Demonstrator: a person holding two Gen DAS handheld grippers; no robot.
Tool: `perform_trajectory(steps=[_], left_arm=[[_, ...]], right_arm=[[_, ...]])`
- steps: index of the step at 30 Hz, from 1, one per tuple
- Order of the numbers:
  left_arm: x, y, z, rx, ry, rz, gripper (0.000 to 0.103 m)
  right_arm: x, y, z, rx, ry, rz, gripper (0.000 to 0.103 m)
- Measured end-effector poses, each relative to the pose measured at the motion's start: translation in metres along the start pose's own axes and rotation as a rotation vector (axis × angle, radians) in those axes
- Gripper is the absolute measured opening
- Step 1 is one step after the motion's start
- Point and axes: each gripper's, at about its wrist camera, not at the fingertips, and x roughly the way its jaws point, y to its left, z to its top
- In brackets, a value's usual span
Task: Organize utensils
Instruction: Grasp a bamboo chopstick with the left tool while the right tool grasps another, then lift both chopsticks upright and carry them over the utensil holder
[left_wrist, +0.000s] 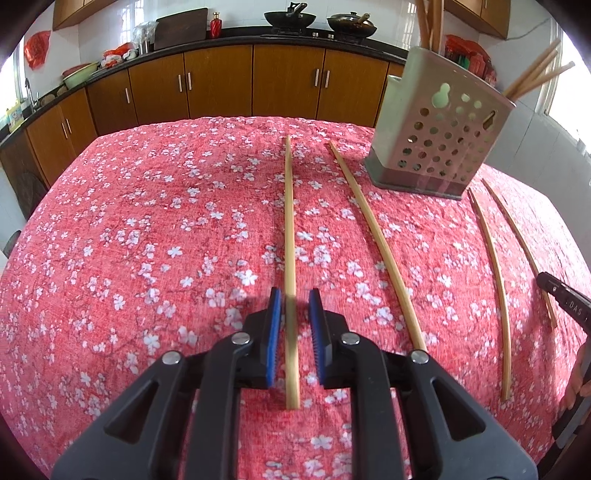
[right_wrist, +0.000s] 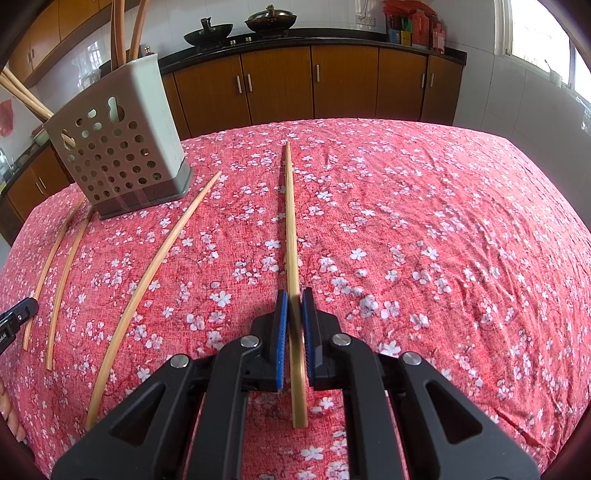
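Note:
Several bamboo chopsticks lie on a red floral tablecloth. In the left wrist view my left gripper (left_wrist: 294, 295) is open, its blue pads either side of one chopstick (left_wrist: 289, 221) with gaps on both sides. In the right wrist view my right gripper (right_wrist: 294, 295) has its pads close against another chopstick (right_wrist: 290, 221). A perforated grey utensil holder (left_wrist: 439, 136) stands at the back, also in the right wrist view (right_wrist: 118, 144), with several chopsticks standing in it. More chopsticks lie loose: one (left_wrist: 373, 229), two at right (left_wrist: 495, 266), and one (right_wrist: 155, 266).
The right gripper's tip (left_wrist: 561, 291) shows at the left view's right edge; the left gripper's tip (right_wrist: 14, 314) shows at the right view's left edge. Brown kitchen cabinets (left_wrist: 221, 81) and a counter with woks (right_wrist: 269, 16) stand behind the table.

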Motion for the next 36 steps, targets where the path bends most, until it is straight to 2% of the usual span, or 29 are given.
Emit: perform_trajectory(steps=[3,5,9,14,21,26,36], left_arm=[[-0.002,-0.002,-0.003,0.011,0.001,0.008,0.014],[-0.003,-0.001,-0.004,0.013,0.002,0.018,0.008],[-0.008,0.0,-0.006,0.028,-0.007,0.029,0.008],[-0.037,0.005,0.0,0.021,-0.084,0.006,0.008],[-0.092,0.01,0.028,-0.017,-0.252,-0.041,0.008],[-0.124,0.009,0.051,-0.046,-0.352,-0.072,0.008],[-0.154,0.002,0.077,-0.046,-0.426,-0.076,0.007]], right_arm=[[-0.003,-0.002,-0.003,0.004,0.0,0.01,0.009],[-0.005,-0.003,-0.005,0.003,0.0,0.014,0.008],[-0.017,-0.006,-0.01,-0.002,-0.024,0.017,0.008],[-0.05,-0.015,-0.003,0.028,-0.118,0.037,0.008],[-0.096,-0.027,0.018,0.056,-0.272,0.059,0.008],[-0.114,-0.03,0.035,0.087,-0.338,0.083,0.008],[-0.129,-0.017,0.053,0.083,-0.412,0.124,0.008]])
